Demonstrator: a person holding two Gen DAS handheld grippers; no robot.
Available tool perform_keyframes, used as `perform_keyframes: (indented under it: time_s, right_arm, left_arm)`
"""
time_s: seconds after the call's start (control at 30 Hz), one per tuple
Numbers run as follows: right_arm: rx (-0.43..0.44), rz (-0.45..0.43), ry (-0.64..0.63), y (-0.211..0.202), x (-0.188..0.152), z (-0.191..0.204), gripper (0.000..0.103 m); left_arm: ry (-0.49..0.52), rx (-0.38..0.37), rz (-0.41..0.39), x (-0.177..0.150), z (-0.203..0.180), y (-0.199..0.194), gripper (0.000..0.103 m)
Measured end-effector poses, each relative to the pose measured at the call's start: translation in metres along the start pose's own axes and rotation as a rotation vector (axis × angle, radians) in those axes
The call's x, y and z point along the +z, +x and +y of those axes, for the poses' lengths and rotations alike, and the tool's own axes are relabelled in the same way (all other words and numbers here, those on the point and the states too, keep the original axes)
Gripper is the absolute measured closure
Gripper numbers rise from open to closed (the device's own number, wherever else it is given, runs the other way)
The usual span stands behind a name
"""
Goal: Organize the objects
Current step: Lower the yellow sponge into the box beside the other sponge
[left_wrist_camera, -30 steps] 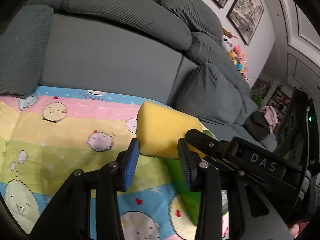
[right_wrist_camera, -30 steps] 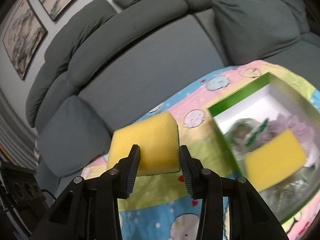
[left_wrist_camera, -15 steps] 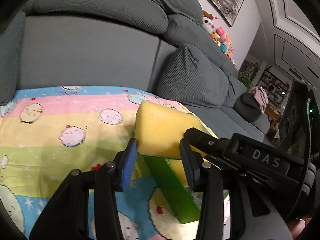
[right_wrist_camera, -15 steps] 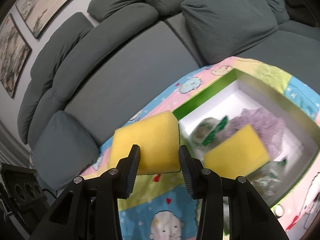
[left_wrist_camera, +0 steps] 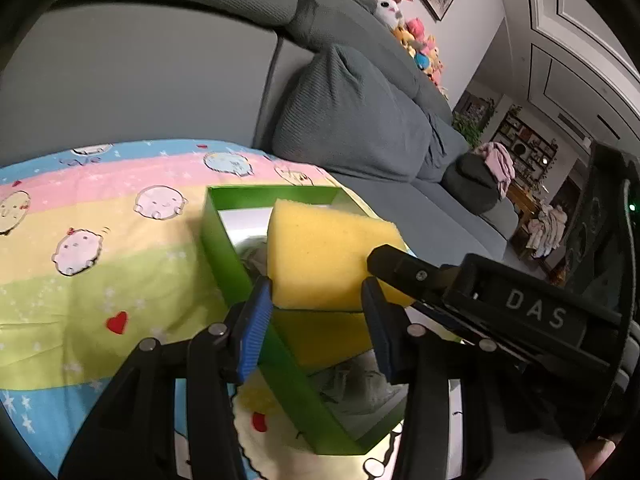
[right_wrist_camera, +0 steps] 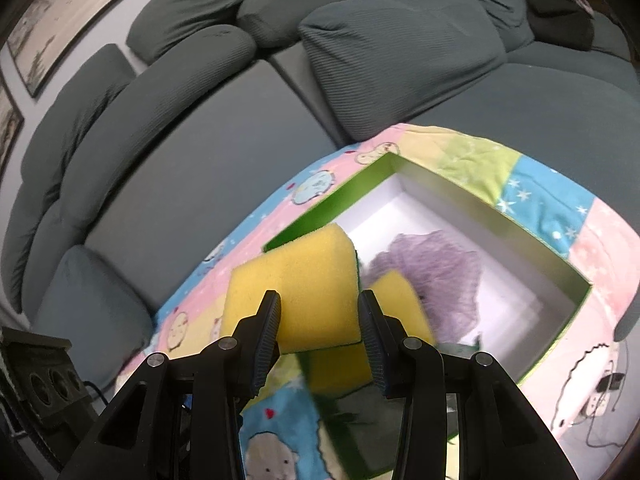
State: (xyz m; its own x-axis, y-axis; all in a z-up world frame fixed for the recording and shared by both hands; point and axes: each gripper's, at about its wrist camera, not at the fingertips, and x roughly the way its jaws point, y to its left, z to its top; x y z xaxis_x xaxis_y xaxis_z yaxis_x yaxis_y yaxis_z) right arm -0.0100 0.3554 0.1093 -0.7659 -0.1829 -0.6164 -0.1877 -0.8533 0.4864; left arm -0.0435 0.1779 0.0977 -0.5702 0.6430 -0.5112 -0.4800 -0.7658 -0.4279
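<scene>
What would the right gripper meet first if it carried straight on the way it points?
Probably the second yellow sponge lying inside the green box, just ahead of the sponge the right gripper holds; depth is unclear.

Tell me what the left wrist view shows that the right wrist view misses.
Left wrist only: the right gripper from the side, a pile of plush toys on the sofa back, and shelves in the room beyond. Right wrist only: a purple mesh puff inside the box. Both: the yellow sponge over the green box, a second sponge inside, the patterned cloth, grey sofa.
</scene>
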Motion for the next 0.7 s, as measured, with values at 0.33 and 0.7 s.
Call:
perform_keyframes:
  time_s: [0.33, 0.7]
  right_arm:
    - [-0.085, -0.016, 0.007, -0.004, 0.006, -0.016, 0.059]
    - [-0.144, -0.001, 0.037, 0.0, 0.008, -0.033, 0.059]
  left_arm:
    - [-0.019, -0.056, 0.073, -0.009, -0.012, 0.024, 0.059]
    - [-0.034, -0.083, 0.153, -0.021, -0.015, 0.042, 0.059]
